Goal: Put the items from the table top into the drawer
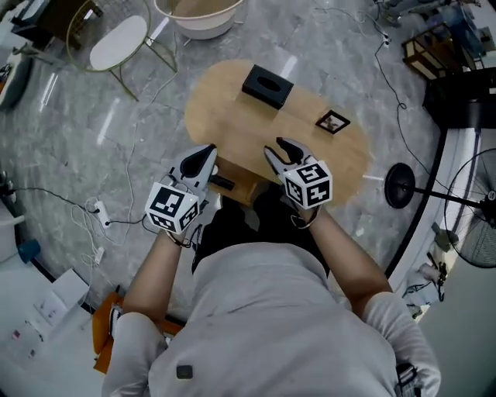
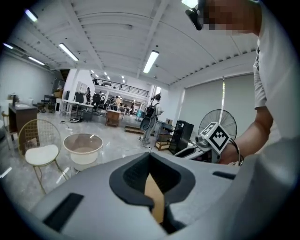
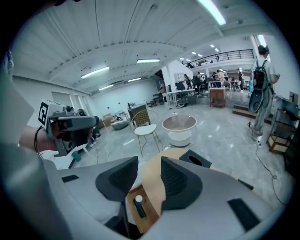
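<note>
A black tissue box and a small black-framed card lie on the oval wooden table. Under the table's near edge the drawer stands open with a black item inside; in the right gripper view the drawer holds a black item with a white cap. My left gripper hangs above the drawer's left side, jaws together and empty. Over the table's near edge, my right gripper is open with nothing between its jaws. The tissue box lies beyond.
A white round-seat chair and a pale basin stand on the floor past the table. A floor fan and a black stand base are at the right. Cables and a power strip lie at the left.
</note>
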Demonstrator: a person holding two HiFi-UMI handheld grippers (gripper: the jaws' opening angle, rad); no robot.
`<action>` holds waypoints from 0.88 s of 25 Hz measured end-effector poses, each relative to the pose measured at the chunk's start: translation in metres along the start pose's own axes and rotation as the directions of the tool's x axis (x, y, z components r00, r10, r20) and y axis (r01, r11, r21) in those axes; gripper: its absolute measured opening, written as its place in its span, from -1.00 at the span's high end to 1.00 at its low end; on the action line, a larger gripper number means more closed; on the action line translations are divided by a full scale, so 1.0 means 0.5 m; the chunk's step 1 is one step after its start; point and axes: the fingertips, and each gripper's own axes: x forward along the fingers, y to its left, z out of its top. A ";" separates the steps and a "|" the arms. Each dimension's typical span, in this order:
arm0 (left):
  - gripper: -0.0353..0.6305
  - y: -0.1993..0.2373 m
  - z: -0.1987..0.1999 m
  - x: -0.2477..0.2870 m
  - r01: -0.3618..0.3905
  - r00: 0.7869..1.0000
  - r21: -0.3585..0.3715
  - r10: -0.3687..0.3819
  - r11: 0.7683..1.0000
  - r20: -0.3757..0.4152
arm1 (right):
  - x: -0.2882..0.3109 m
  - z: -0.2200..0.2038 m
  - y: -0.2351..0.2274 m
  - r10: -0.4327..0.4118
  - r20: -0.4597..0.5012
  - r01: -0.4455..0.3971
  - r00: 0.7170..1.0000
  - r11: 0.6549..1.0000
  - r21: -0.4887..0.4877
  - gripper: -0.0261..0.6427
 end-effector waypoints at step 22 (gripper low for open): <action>0.87 -0.266 0.366 -0.061 0.250 0.937 0.220 -0.293 0.943 0.190 | -0.513 0.274 0.060 -0.195 0.490 0.259 0.850 0.964 -0.066 0.84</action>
